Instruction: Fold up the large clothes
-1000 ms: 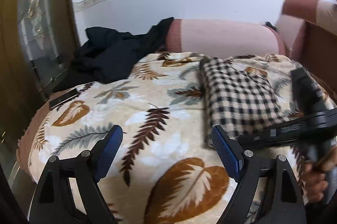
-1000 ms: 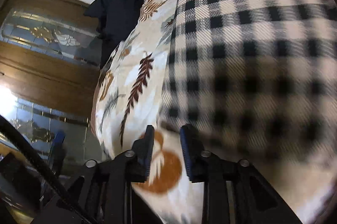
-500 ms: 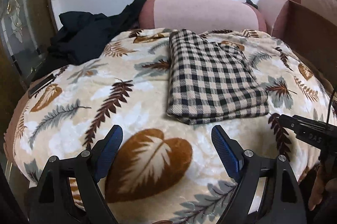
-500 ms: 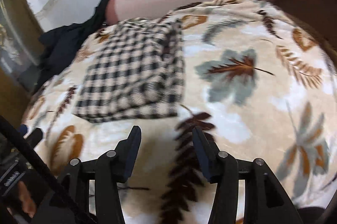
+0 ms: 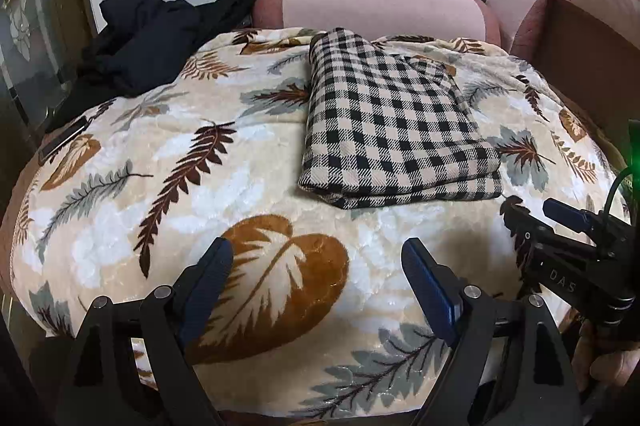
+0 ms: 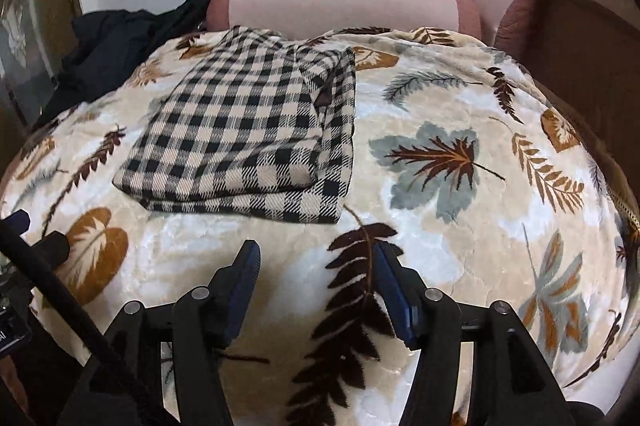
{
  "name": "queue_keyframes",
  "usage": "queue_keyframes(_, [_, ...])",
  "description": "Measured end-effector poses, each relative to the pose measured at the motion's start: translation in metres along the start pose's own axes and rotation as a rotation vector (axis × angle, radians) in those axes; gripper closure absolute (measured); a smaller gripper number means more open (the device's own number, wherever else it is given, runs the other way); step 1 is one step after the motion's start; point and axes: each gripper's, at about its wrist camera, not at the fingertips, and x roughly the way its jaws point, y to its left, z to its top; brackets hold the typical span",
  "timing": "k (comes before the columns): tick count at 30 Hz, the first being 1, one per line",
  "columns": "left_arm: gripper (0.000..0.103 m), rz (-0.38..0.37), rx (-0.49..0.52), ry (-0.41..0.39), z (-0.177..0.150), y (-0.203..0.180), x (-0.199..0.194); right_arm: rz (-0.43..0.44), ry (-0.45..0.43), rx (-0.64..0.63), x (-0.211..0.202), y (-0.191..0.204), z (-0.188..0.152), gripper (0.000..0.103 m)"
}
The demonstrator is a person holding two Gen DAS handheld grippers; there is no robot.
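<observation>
A black-and-cream checked garment (image 5: 392, 121) (image 6: 248, 137) lies folded into a flat rectangle on the leaf-print blanket (image 5: 200, 185) (image 6: 460, 226). My left gripper (image 5: 316, 266) hovers open over the blanket, short of the garment's near edge, with nothing between its fingers. My right gripper (image 6: 316, 278) also hangs over the blanket just in front of the garment; its jaws are opening and hold nothing. In the left wrist view the right gripper (image 5: 560, 226) shows at the right edge, held by a hand (image 5: 604, 366).
A dark garment (image 5: 160, 41) (image 6: 108, 57) is heaped at the back left by a pink bolster (image 5: 380, 5) (image 6: 340, 1). A brown sofa arm (image 5: 592, 57) bounds the right side. A dark flat object (image 5: 60, 141) lies at the blanket's left edge.
The right gripper has let go of the checked garment, pulled back and widened its jaws. The left gripper's view has tilted down and the garment now lies flat, folded.
</observation>
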Motion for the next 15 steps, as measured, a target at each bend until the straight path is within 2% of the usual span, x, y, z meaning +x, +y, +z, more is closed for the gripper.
queue_keyframes(15, [0.018, -0.007, -0.007, 0.051, -0.0047, -0.0006, 0.0102, -0.048, 0.033, 0.001, 0.0079, -0.0032, -0.0025, 0.037])
